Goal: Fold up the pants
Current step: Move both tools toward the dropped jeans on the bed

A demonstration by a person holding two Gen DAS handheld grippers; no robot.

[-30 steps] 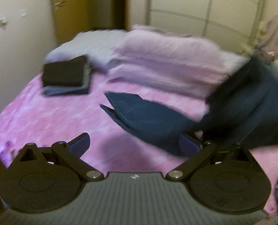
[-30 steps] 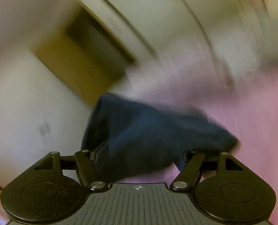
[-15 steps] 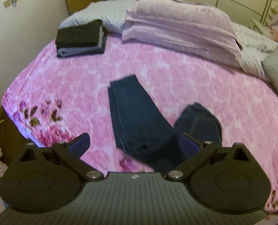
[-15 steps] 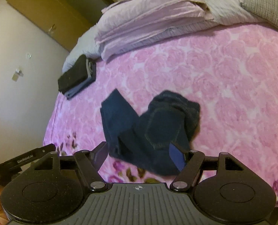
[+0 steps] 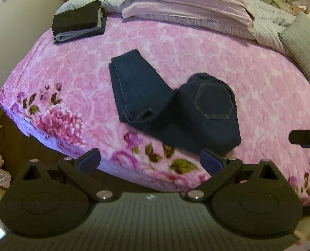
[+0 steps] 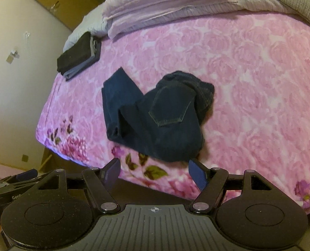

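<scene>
Dark blue jeans (image 5: 171, 102) lie crumpled on the pink rose-patterned bedspread (image 5: 196, 48) near the bed's front edge, legs doubled over to the left and the seat with a back pocket bunched up on the right. The right wrist view shows the same jeans (image 6: 155, 113). My left gripper (image 5: 149, 161) is open and empty, hovering short of the bed's edge, below the jeans. My right gripper (image 6: 154, 172) is also open and empty, just in front of the jeans' near edge. Part of the left gripper (image 6: 12, 181) shows at the lower left of the right wrist view.
A stack of folded dark and grey clothes (image 5: 77, 22) sits at the bed's far left corner. Lilac pillows and folded bedding (image 5: 186, 4) line the headboard side, with a grey cushion (image 5: 303, 48) at the right. A cream wall (image 6: 19, 83) runs along the left.
A second ago my right gripper held the jeans in the air. They have since dropped onto the bed in a crumpled heap, and both grippers have pulled back toward the bed's front edge.
</scene>
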